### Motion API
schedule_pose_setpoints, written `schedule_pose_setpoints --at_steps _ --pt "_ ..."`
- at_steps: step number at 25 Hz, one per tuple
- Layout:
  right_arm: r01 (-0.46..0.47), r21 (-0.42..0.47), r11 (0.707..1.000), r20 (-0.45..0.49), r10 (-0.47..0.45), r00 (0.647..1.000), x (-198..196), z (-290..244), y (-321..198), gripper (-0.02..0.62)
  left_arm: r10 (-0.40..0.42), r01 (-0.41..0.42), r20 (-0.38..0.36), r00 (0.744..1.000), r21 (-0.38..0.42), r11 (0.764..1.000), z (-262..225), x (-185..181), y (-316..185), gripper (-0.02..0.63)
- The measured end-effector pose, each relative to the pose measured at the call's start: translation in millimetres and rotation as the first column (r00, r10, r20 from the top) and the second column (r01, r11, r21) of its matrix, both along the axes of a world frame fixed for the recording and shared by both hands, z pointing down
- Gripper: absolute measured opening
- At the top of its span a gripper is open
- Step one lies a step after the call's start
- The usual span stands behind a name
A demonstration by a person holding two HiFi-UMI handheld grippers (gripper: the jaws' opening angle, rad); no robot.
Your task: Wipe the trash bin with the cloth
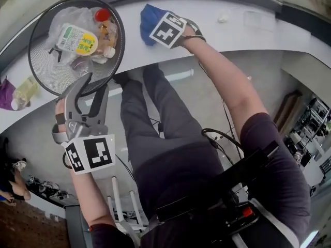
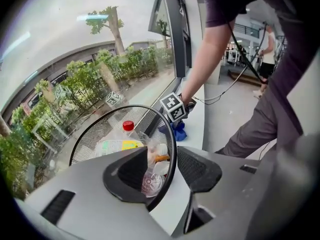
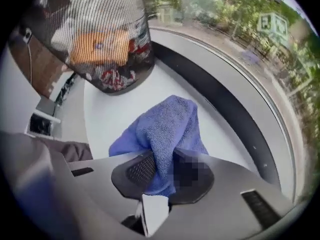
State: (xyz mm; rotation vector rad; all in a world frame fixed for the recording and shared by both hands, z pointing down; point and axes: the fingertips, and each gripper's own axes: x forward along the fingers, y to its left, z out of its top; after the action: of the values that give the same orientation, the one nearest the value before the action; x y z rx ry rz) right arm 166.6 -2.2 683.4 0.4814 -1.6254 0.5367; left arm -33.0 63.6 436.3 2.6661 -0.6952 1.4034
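Note:
A black wire-mesh trash bin (image 1: 41, 79) stands on the white counter (image 1: 248, 35), full of bottles and wrappers. My left gripper (image 1: 95, 84) is at its near rim, one jaw inside the bin and one outside. In the left gripper view the bin's rim (image 2: 173, 149) runs between the wide-apart jaws, with counter showing beside the outer pad. A blue cloth (image 1: 150, 15) lies bunched on the counter right of the bin. My right gripper (image 3: 162, 171) is shut on a fold of the blue cloth (image 3: 167, 121), the rest draping onto the counter. The bin (image 3: 112, 54) stands further along.
Inside the bin lie a yellow-labelled bottle (image 1: 76, 39) and a red cap (image 1: 102, 14). A purple item (image 1: 6, 94) and a small bottle (image 1: 25, 91) sit on the counter left of the bin. A small white object (image 1: 223, 17) lies far right. A window borders the counter's far side.

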Motion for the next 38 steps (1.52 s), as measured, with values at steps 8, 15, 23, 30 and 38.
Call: schedule_pose_setpoints --at_steps 8,15,23,30,38 --pt "-0.392 -0.156 0.907 0.564 0.408 0.718 -53.1 -148.7 -52.6 0.072 0.048 -0.048 -0.048 0.998 -0.014 0.999 -18.9 -2.5 8.6 0.176" --pt "-0.426 -0.389 0.817 0.78 0.538 0.319 -101.9 -232.3 -108.7 0.072 0.049 -0.048 0.058 0.997 -0.021 0.999 -2.4 -2.4 10.8 0.175" --pt "-0.392 -0.725 0.566 0.575 0.811 0.107 -117.7 -185.9 -58.2 0.072 -0.057 0.059 0.028 0.998 -0.047 0.997 5.0 -2.6 0.8 0.152" --pt "-0.292 -0.849 0.44 0.436 0.896 0.084 -130.3 -170.4 25.8 0.072 -0.089 0.091 0.035 0.995 -0.055 0.994 2.7 1.0 2.8 0.153" --pt "-0.104 -0.917 0.385 0.375 0.921 0.105 -167.8 -198.1 68.8 0.072 -0.088 0.09 0.021 0.996 -0.063 0.994 -6.5 9.1 5.9 0.155"
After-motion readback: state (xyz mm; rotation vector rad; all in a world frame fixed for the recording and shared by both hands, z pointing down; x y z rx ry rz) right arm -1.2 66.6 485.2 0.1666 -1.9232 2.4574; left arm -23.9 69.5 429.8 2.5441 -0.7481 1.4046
